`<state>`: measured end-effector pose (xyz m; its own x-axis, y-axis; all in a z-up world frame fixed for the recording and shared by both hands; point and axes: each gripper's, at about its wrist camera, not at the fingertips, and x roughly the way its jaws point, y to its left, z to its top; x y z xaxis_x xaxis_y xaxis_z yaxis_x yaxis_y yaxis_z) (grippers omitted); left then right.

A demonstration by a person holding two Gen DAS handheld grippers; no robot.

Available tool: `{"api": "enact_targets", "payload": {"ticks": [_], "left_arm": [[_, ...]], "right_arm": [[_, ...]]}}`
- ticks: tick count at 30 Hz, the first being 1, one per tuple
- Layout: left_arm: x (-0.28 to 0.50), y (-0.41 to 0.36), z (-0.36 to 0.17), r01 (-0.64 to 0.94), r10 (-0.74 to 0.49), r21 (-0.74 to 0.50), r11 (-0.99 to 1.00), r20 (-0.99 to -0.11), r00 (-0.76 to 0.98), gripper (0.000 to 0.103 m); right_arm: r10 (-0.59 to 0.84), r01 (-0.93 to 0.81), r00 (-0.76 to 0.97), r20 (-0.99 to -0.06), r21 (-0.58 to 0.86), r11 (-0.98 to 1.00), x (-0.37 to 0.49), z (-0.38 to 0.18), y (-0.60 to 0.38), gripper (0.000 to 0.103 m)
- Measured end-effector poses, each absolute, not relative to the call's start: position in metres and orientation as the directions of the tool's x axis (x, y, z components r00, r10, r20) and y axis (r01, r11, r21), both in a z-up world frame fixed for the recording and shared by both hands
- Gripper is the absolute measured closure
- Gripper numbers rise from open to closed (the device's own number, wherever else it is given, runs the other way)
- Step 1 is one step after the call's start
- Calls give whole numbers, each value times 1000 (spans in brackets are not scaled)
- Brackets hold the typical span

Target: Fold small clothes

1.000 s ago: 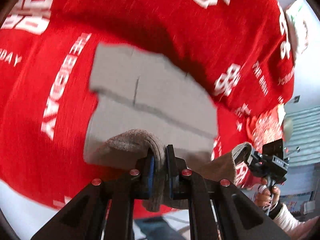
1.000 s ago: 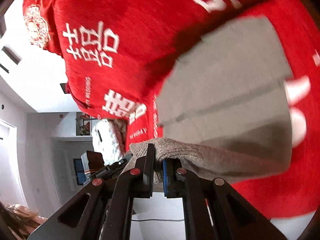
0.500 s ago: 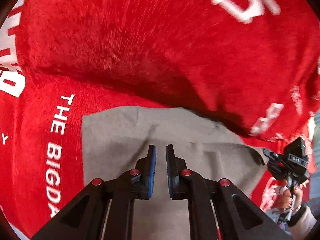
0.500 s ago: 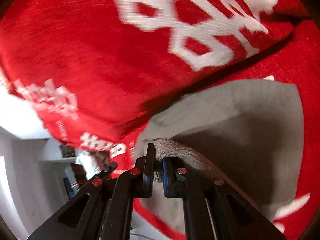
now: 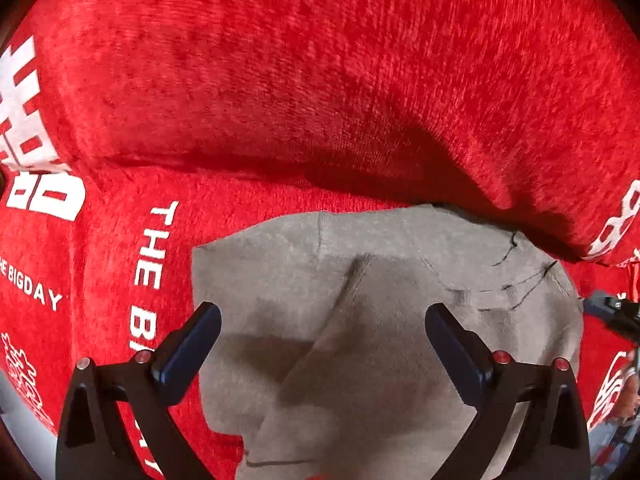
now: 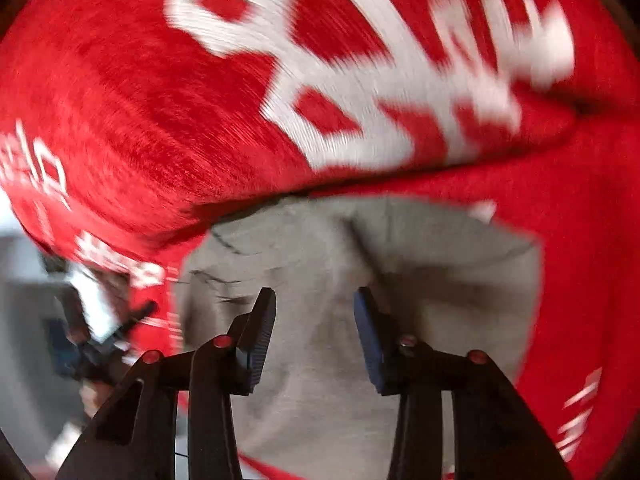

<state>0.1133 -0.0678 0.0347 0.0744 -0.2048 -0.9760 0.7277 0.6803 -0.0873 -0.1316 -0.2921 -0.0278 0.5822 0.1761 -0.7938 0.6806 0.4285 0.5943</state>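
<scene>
Since the earlier frames, both grippers have come down onto the red surface and let go of the grey garment [image 5: 360, 320]: a second ago each was clamped on a lifted fold of it, and now the cloth lies below them.

Left gripper [image 5: 322, 336]: the jaws are opening and stand wide apart. The garment lies beneath and between them, but the pads do not press on it.

Right gripper [image 6: 316, 334]: the jaws are opening and stand partly apart. The grey cloth [image 6: 340, 400] lies under the gap; nothing is pinched between the pads. This view is blurred by motion.

Garment position: it lies spread on a red plush blanket [image 5: 320, 100] printed with white characters and the words "THE BIGDAY". Its far edge sits against a raised fold of the blanket, which casts a dark shadow along that edge. A ridge in the cloth runs from the far edge toward the camera, between the left jaws. Loose dark threads lie on the garment's right portion in the left wrist view.

The other gripper is partly visible at the right edge of the left wrist view.
</scene>
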Motion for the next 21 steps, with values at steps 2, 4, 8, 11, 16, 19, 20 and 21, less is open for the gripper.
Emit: {"api": "enact_targets", "payload": {"ticks": [2, 4, 8, 11, 16, 19, 20, 21], "left_arm": [[114, -73, 26, 732, -200, -99, 674, -978, 52, 5], [111, -79, 16, 739, -187, -103, 666, -982, 33, 17], [108, -89, -1, 756, -175, -124, 643, -985, -12, 20], [103, -95, -15, 780, -149, -126, 613, -988, -43, 51], [96, -88, -15, 802, -172, -125, 584, -985, -28, 96], [90, -71, 12, 810, -240, -145, 568, -971, -6, 96], [90, -64, 22, 810, -261, -154, 566, -965, -2, 96], [90, -57, 33, 808, -284, -169, 565, -959, -2, 96]], "right_arm": [[141, 677, 547, -825, 535, 505, -127, -23, -292, 59], [148, 675, 508, -848, 499, 544, -119, -28, -291, 59], [177, 669, 471, -864, 481, 566, -110, -53, -297, 59], [198, 671, 456, -868, 481, 564, -103, -67, -298, 71], [130, 632, 453, -882, 421, 650, -105, -47, -277, 94], [93, 624, 491, -866, 424, 657, -123, -20, -266, 94], [82, 624, 506, -859, 430, 653, -131, -9, -263, 94], [63, 625, 519, -852, 429, 652, -139, 3, -260, 94]]}}
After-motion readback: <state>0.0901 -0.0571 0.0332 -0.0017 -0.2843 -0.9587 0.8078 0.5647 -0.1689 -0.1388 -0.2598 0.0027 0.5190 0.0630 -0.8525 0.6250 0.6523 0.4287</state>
